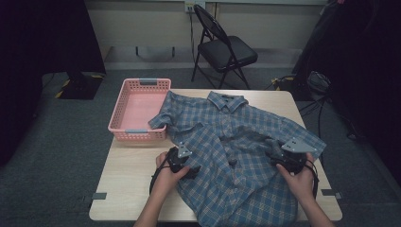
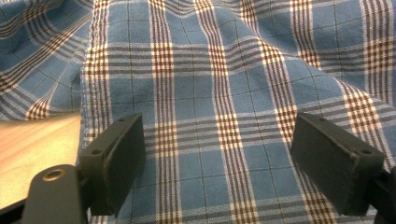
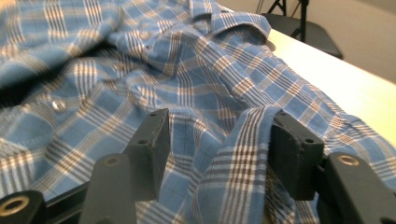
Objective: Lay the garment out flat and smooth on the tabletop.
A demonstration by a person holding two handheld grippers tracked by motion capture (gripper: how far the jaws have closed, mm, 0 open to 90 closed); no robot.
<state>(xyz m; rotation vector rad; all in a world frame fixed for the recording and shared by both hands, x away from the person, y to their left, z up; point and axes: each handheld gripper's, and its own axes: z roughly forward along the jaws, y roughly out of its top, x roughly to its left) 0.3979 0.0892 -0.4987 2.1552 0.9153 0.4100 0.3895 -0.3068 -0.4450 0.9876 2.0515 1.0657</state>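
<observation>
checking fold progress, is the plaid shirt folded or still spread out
Mostly spread: the plaid shirt lies open and rumpled across the table, collar showing, sleeve overlapping the pink basket.

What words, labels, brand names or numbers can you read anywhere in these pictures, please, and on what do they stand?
There is no readable text.
Shirt: plaid pattern and buttons, no label or print.
Basket: plain pink, with no marking.
Grippers, left and right: bare black jaws with screw holes, no lettering.
Wall socket: too small to tell.

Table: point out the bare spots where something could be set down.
Bare table lies left of the shirt, below the pink basket. A strip runs along the far right corner beside the collar. The basket is empty too. The middle and right are crowded with cloth.
</observation>
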